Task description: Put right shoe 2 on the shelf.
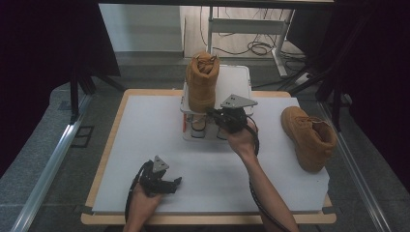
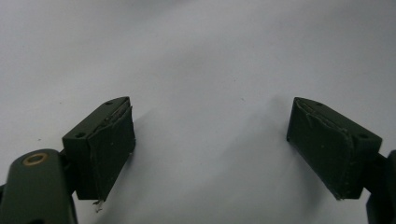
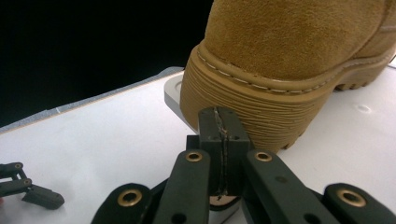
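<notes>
High view: a desk [image 1: 145, 145] with a white top carries two tan suede boots; one boot [image 1: 202, 82] stands upright on a small white stand [image 1: 237, 79] at the far middle of the desk, and the second boot [image 1: 309, 137] lies near the right edge, well apart from the first; the right gripper [image 1: 215, 116], held in the person's right hand [image 1: 241, 140], sits just in front of the stand, its tip close under the standing boot; the left gripper [image 1: 171, 183], held in the left hand [image 1: 142, 203], rests low over the bare desk near the front edge, well apart from both boots. Left gripper view: the two black fingers [image 2: 105, 144] stand spread wide with nothing between them; behind them lies plain white desk surface [image 2: 201, 56]. Right gripper view: the right gripper [image 3: 220, 140] has its fingers [image 3: 209, 135] pressed flat together, pad against pad, pinching nothing; their tip sits right at the ribbed rubber sole of the standing boot [image 3: 289, 42], though whether it touches the sole I cannot tell; the sole rests on the pale stand [image 3: 175, 91], whose corner shows just left of the boot; at the lower left, farther off on the white desk, the left gripper [image 3: 28, 189] shows as a small dark linkage.
</notes>
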### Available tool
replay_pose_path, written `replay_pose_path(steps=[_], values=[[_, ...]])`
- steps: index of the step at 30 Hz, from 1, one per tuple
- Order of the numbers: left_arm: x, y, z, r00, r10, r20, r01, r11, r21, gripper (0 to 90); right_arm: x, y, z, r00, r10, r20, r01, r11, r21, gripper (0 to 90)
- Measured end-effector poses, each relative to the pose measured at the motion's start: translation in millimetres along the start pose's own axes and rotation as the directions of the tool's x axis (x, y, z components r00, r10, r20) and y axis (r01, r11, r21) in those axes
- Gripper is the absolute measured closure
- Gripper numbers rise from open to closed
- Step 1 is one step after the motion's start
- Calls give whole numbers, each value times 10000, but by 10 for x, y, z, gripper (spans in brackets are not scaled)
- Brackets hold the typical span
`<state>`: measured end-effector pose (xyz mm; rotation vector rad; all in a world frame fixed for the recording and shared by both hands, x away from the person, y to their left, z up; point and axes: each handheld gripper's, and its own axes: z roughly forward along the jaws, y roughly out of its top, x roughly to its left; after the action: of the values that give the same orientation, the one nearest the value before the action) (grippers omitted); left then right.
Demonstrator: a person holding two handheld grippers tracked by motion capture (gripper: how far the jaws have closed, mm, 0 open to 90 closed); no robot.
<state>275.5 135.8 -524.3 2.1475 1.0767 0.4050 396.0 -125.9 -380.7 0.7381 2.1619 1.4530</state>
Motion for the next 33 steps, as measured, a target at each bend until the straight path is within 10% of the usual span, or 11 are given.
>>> replay_pose_path(steps=[15,33], values=[[-2,-1,1,10000,-18,0,18,10000,-19,150,74,18,62,9994,-303,139,303,9995,33,858],[-1,-1,0,10000,-2,2,2,10000,-6,150,103,-73,-116,9999,3,120,-2,9999,-114,480]])
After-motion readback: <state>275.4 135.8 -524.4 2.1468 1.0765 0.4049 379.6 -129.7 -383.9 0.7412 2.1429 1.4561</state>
